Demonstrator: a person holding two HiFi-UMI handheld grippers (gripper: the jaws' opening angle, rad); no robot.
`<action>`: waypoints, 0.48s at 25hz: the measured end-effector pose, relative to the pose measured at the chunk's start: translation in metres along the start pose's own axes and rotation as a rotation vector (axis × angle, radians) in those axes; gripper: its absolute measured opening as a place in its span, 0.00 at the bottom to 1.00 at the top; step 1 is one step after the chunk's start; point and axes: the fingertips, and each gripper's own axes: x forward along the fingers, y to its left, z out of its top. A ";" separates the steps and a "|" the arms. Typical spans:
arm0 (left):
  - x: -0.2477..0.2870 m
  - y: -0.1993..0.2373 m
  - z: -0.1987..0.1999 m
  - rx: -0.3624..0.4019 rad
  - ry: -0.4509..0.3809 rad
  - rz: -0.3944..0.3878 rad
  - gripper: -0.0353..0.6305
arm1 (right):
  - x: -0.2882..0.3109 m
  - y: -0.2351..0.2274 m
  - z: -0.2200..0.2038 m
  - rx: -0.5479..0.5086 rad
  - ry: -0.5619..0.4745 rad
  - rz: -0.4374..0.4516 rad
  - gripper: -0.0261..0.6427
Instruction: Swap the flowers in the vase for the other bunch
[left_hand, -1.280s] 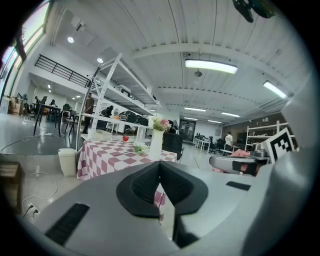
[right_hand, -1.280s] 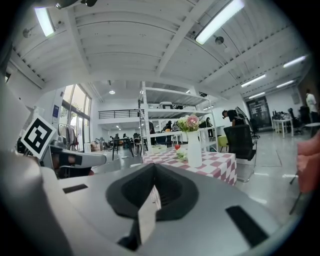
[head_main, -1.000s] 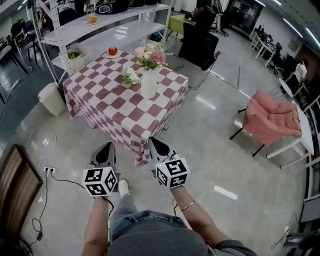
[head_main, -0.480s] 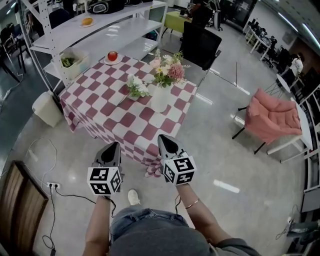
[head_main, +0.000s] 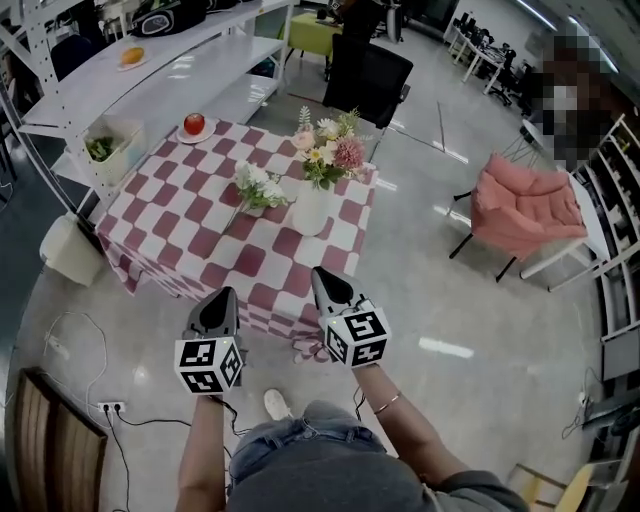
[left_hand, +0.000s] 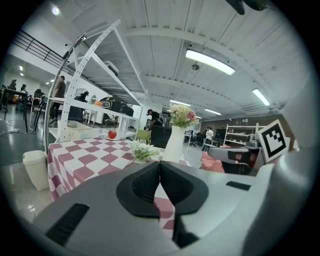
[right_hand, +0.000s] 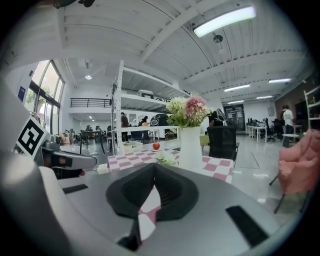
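Both claws are pressed fully shut, their dark pads meeting with nothing gripped. The left claw (head_main: 222, 296) and the right claw (head_main: 322, 275) are held side by side, a little apart, pointing forward and slightly downward. In the head view their tips overlap the near hanging edge of the square counter draped in a red-and-white checked cloth (head_main: 190, 235). In each gripper view only a sliver of that cloth shows through the small gap under the closed pads.

Ahead of the right claw and well apart from it, a tall white ceramic vase (head_main: 310, 208) stands upright on the counter. It holds a bunch of pink and cream flowers with green leaves (head_main: 326, 150). Ahead of the space between the two claws, just left of the vase, the other bunch of small white flowers with green stems (head_main: 256, 186) lies flat on the cloth. Whether it touches the vase cannot be told.

Farther out beyond the left claw, near the counter's far corner, a red apple (head_main: 194, 124) sits on a small white plate. Beyond that stands a white metal shelf rack (head_main: 160, 70). A white bin (head_main: 70, 250) stands on the floor, well off to the left of the left claw. Past the vase is a black office chair (head_main: 366, 76), and far to the right of the right claw is a chair draped in pink fabric (head_main: 525, 210).
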 end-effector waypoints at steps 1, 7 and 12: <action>0.002 0.001 0.000 -0.001 0.002 -0.006 0.08 | 0.002 0.000 0.000 -0.001 0.003 -0.005 0.06; 0.017 0.002 0.001 0.000 0.020 -0.035 0.08 | 0.011 -0.008 -0.002 0.000 0.020 -0.035 0.06; 0.035 0.005 0.007 0.009 0.023 -0.045 0.08 | 0.026 -0.017 0.000 0.005 0.018 -0.041 0.06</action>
